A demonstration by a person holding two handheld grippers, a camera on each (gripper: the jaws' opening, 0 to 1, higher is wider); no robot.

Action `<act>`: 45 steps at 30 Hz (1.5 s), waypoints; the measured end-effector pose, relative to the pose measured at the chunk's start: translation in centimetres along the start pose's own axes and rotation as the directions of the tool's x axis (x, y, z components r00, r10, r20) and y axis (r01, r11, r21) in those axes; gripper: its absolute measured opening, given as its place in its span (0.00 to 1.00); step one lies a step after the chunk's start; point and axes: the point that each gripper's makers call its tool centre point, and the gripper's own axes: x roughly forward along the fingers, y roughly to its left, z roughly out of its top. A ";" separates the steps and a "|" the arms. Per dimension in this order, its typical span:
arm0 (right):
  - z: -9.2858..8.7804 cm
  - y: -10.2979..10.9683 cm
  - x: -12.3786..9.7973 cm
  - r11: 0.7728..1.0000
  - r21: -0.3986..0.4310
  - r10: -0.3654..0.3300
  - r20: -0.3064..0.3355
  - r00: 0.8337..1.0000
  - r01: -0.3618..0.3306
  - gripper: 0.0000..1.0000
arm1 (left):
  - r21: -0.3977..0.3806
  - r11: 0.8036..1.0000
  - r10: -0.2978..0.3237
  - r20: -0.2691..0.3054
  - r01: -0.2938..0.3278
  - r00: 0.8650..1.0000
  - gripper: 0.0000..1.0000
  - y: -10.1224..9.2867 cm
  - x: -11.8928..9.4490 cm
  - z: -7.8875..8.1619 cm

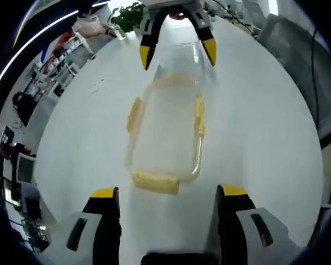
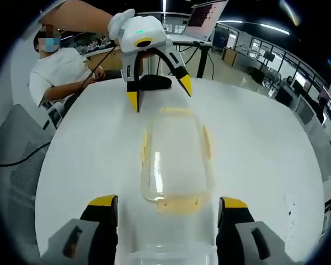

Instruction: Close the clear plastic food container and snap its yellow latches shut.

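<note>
Here the container (image 1: 165,135) lies lengthwise between the wide left gripper (image 1: 168,193) and wide right gripper (image 2: 165,201).

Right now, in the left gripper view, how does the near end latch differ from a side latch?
The end latch lies across the container's short end, just ahead of the left gripper; the side latch runs along a long edge, farther off. The end latch looks broader, the side latch slimmer. Both are yellow, and no jaw touches either.

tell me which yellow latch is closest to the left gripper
The short-end latch, lying just ahead of the left gripper. The two long-side latches sit farther up the container, and the opposite end latch is nearest the right gripper.
</note>
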 end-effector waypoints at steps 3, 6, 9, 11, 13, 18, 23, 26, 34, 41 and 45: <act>-0.1 -0.2 0.1 1.000 0.000 0.000 -0.008 1.000 0.000 0.72 | 0.000 1.000 0.000 -0.001 0.000 1.000 0.70 0.5 0.0 0.0; -0.3 -0.3 0.3 1.000 0.004 0.003 -0.014 1.000 -0.003 0.71 | -0.002 1.000 0.002 0.005 -0.002 1.000 0.70 0.9 0.1 0.3; -0.5 -0.4 0.5 1.000 -0.002 0.006 -0.024 1.000 -0.006 0.70 | 0.025 1.000 -0.007 -0.004 0.007 1.000 0.69 1.0 0.3 0.2; -0.6 -0.7 0.7 1.000 0.010 0.006 -0.028 1.000 -0.005 0.69 | 0.048 0.999 -0.020 -0.015 0.021 1.000 0.69 1.0 0.6 0.1; -0.6 -0.7 0.8 1.000 0.016 0.009 -0.031 0.999 -0.008 0.69 | 0.042 0.999 -0.024 -0.009 0.024 1.000 0.68 1.2 0.8 0.2; -1.0 -0.6 1.1 0.999 0.016 0.029 -0.047 0.998 -0.028 0.67 | 0.049 0.997 -0.056 -0.008 0.057 0.998 0.67 1.2 0.8 0.5; -1.3 -0.7 1.3 0.999 0.009 0.035 -0.063 0.997 -0.034 0.66 | 0.067 0.993 -0.092 -0.016 0.093 0.996 0.64 1.0 0.8 0.6; -1.5 -0.9 1.4 0.999 -0.001 0.035 -0.070 0.997 -0.035 0.65 | 0.076 0.992 -0.102 -0.023 0.104 0.994 0.61 1.1 0.8 0.6; -1.5 -1.2 1.7 0.999 0.000 0.046 -0.079 0.996 -0.046 0.63 | 0.085 0.987 -0.134 -0.019 0.135 0.991 0.60 0.9 1.0 0.7; -1.8 -1.1 2.0 0.998 0.001 0.059 -0.095 0.994 -0.059 0.58 | 0.113 0.979 -0.168 -0.021 0.169 0.986 0.53 0.7 1.2 1.1; -1.8 -1.1 2.2 0.998 -0.007 0.061 -0.102 0.993 -0.062 0.56 | 0.129 0.975 -0.180 -0.026 0.182 0.983 0.52 0.7 1.4 1.3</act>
